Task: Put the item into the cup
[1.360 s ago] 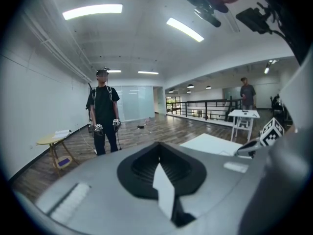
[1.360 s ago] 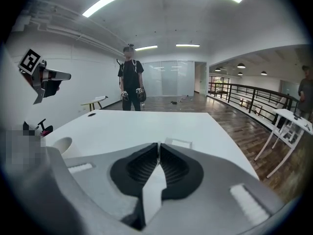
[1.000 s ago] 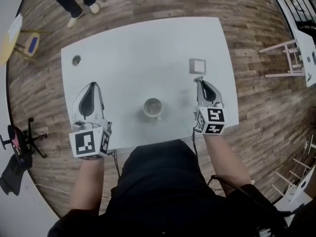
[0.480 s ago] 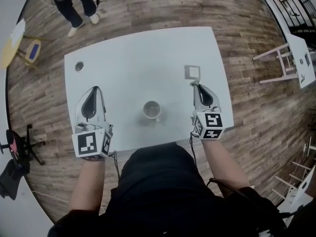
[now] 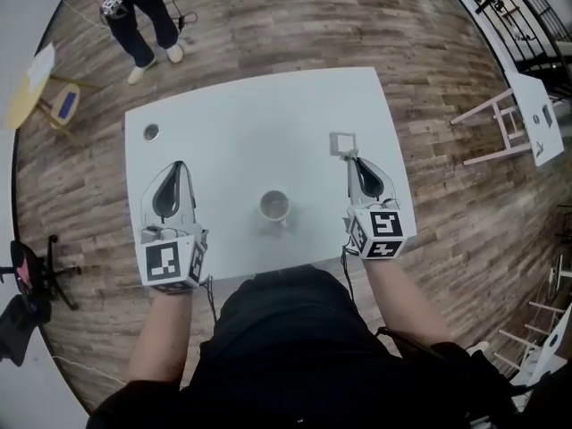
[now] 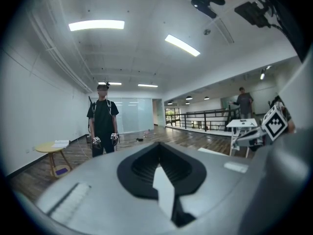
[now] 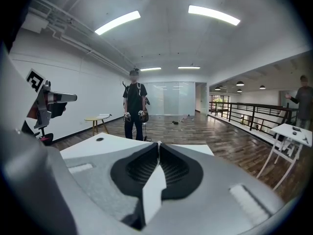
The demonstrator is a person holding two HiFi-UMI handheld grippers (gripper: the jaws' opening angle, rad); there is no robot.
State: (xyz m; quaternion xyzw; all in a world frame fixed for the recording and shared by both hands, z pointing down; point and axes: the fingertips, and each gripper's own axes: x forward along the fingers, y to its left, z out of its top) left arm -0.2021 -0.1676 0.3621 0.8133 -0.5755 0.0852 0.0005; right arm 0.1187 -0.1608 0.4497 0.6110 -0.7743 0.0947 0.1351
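- Item (image 5: 340,143): small flat square, pale, with a greyish rim and a lighter centre. It lies on the white table (image 5: 241,123) toward the far right side.
- Cup (image 5: 274,206): white, upright, near the table's front edge between the two grippers, well apart from the item.
- Right gripper (image 5: 352,157): jaws pressed together with nothing between them, tip just beside the item's near edge.
- Left gripper (image 5: 177,165): jaws clenched, empty.

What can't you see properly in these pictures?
- Inside the cup: too small in the head view; both tool views miss it.
- The square item: too small in the head view to tell what it is, or whether the right tool touches it.
- The table's near edge: the person's body hides it.
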